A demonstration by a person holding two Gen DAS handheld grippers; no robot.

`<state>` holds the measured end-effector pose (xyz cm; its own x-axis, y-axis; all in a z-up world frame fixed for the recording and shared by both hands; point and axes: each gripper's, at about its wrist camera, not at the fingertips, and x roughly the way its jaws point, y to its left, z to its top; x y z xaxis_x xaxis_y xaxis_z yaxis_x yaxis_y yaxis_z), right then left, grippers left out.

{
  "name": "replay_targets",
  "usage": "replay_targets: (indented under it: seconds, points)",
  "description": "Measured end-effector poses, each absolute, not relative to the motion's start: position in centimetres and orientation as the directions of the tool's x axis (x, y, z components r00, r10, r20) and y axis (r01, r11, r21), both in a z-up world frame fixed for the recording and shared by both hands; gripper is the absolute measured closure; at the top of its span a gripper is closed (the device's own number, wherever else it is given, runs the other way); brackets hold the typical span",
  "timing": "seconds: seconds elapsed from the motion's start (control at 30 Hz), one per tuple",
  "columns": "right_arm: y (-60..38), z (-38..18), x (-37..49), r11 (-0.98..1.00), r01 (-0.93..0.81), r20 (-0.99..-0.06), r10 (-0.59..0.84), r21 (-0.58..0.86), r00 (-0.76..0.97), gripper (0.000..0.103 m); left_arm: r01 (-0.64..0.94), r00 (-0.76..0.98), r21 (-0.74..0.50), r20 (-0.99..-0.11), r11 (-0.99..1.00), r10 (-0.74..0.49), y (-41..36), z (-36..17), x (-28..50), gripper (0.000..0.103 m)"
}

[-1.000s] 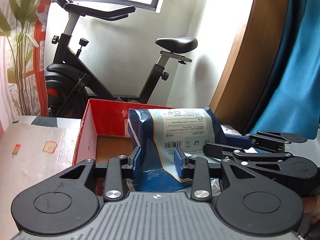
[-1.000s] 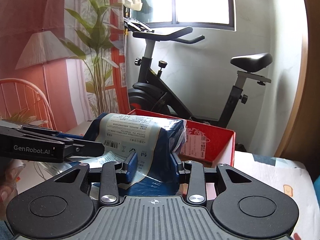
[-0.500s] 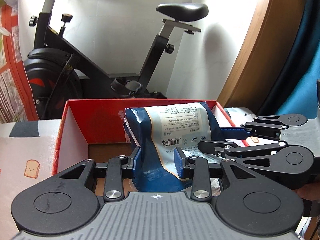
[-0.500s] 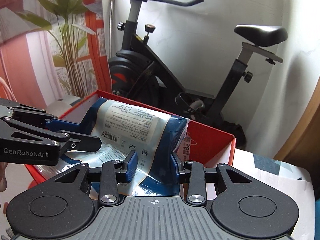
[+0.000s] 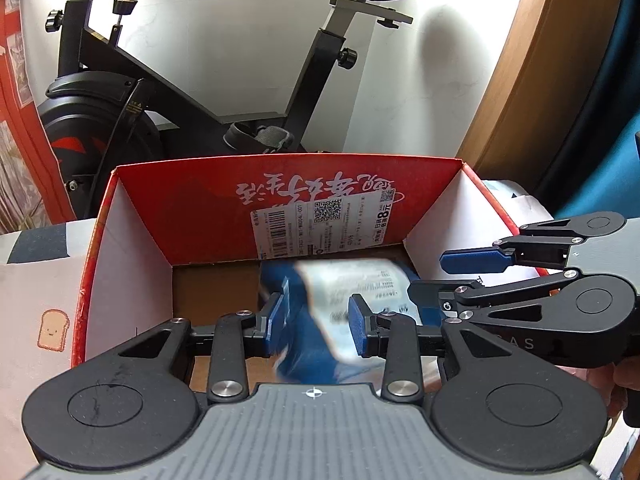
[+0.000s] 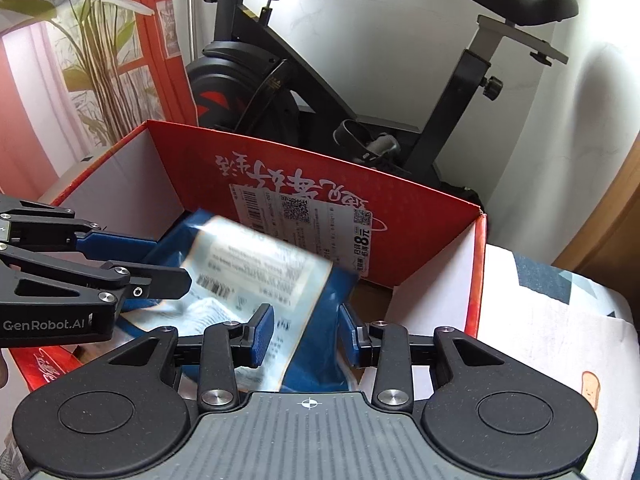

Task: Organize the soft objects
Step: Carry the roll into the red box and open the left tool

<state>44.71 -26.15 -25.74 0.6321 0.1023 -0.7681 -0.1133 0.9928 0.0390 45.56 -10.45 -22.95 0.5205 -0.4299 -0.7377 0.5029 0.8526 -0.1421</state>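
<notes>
A blue soft bag with a white printed label [image 5: 360, 284] [image 6: 260, 256] hangs between both grippers, low inside the open red cardboard box [image 5: 200, 208] [image 6: 200, 168]. The bag looks motion-blurred. My left gripper [image 5: 316, 320] has its blue pads against the bag's near left end. My right gripper [image 6: 306, 336] is shut on the bag's right end. Each gripper shows in the other's view: the right gripper [image 5: 426, 276] comes in from the right, and the left gripper [image 6: 172, 262] from the left. The bag's underside and the box floor beneath it are hidden.
A black exercise bike [image 5: 120, 112] [image 6: 280, 92] stands right behind the box against a white wall. The box rests on a cloth with toast prints [image 5: 40, 288] [image 6: 560, 340]. A plant [image 6: 100, 60] is at the left, a wooden frame [image 5: 540, 80] and blue curtain [image 5: 624, 120] at the right.
Both grippers have moved forward over the red box and tipped downward. The bag has gone from above the box rim to down inside it, and it has turned blurry.
</notes>
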Motion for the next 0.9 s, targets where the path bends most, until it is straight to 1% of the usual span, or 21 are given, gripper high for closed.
replay_targets:
  seconds: [0.17,0.23,0.27,0.3,0.33,0.37,0.4,0.43,0.47,0.5,0.53,0.6,0.77,0.9]
  points:
    - [-26.3,-25.1,43.5,0.994,-0.104,-0.749,0.100,0.042,0.655,0.066,0.494,0.557,-0.115,-0.718,0.862,-0.416,-10.0,-22.2,44.7,0.065]
    - [-26.2,-24.6,42.6,0.993,-0.108,-0.730,0.104,0.042,0.675,0.061,0.493,0.577,-0.113,-0.700,0.863,-0.421,-9.6,-21.6,43.9,0.063]
    - [-26.1,-24.3,42.0,0.993,-0.108,-0.718,0.104,0.040,0.688,0.058,0.493,0.587,-0.111,-0.689,0.863,-0.424,-9.4,-21.2,43.5,0.057]
    - [-26.0,-24.1,41.5,0.994,-0.107,-0.707,0.103,0.039,0.700,0.048,0.491,0.600,-0.106,-0.679,0.865,-0.423,-9.2,-20.9,42.9,0.046]
    - [-26.0,-23.7,40.8,0.994,-0.100,-0.691,0.099,0.039,0.716,0.034,0.489,0.613,-0.099,-0.668,0.866,-0.423,-9.0,-20.5,42.4,0.041]
    - [-25.9,-23.4,40.2,0.995,-0.091,-0.676,0.093,0.039,0.731,0.027,0.487,0.632,-0.087,-0.652,0.869,-0.419,-8.8,-20.1,41.7,0.032]
    - [-25.9,-23.1,39.6,0.996,-0.083,-0.663,0.086,0.037,0.743,0.018,0.482,0.650,-0.075,-0.638,0.873,-0.414,-8.5,-19.7,41.0,0.025]
    - [-25.8,-22.9,39.0,0.996,-0.077,-0.653,0.081,0.035,0.753,0.014,0.479,0.665,-0.065,-0.624,0.876,-0.410,-8.3,-19.3,40.4,0.021]
    - [-25.7,-22.6,38.3,0.997,-0.073,-0.645,0.075,0.030,0.761,0.013,0.478,0.678,-0.055,-0.611,0.876,-0.409,-8.1,-18.9,39.6,0.015]
    - [-25.7,-22.3,37.7,0.998,-0.066,-0.637,0.066,0.023,0.768,0.009,0.478,0.688,-0.049,-0.600,0.877,-0.408,-7.9,-18.6,39.0,0.010]
    - [-25.6,-22.1,37.1,0.998,-0.058,-0.626,0.058,0.019,0.777,0.005,0.477,0.696,-0.044,-0.591,0.878,-0.407,-7.7,-18.3,38.3,0.008]
    - [-25.6,-21.6,35.8,0.998,-0.052,-0.604,0.055,0.022,0.795,0.000,0.472,0.711,-0.036,-0.575,0.881,-0.405,-7.2,-17.8,37.1,0.004]
    - [-25.6,-20.8,32.3,0.999,-0.021,-0.551,0.041,0.041,0.834,0.000,0.442,0.739,-0.049,-0.545,0.896,-0.395,-5.6,-17.1,33.9,0.000]
    - [-25.8,-20.8,29.3,0.997,0.005,-0.514,0.035,0.077,0.857,0.000,0.410,0.768,-0.058,-0.517,0.910,-0.379,-4.1,-16.9,31.2,0.000]
